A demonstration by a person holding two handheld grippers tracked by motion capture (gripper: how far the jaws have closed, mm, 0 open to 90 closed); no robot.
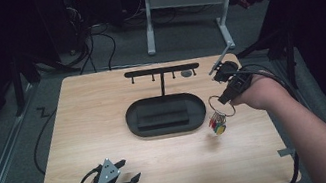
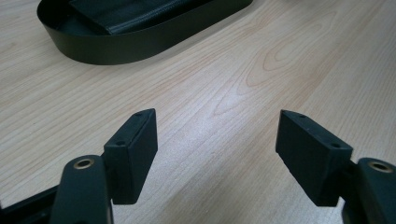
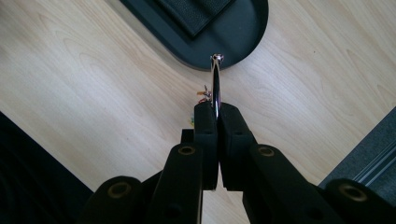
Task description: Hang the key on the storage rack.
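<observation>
A metal key ring [image 1: 221, 105] hangs in the air right of the black oval tray [image 1: 165, 115], with small coloured tags [image 1: 217, 124] dangling under it. My right gripper [image 1: 229, 95] is shut on the ring; in the right gripper view the ring [image 3: 215, 84] stands edge-on between the closed pads, above the tray's rim [image 3: 243, 49]. A black T-shaped hook rack [image 1: 161, 71] rises behind the tray. My left gripper [image 1: 129, 171] rests near the table's front left with its jaws wide apart and bare wood between its pads [image 2: 133, 149].
The wooden table [image 1: 107, 132] ends close to the right hand, with grey floor beyond its edge [image 3: 373, 154]. A dark insert lies in the tray. A white desk frame [image 1: 182, 12] and cables stand on the floor behind the table.
</observation>
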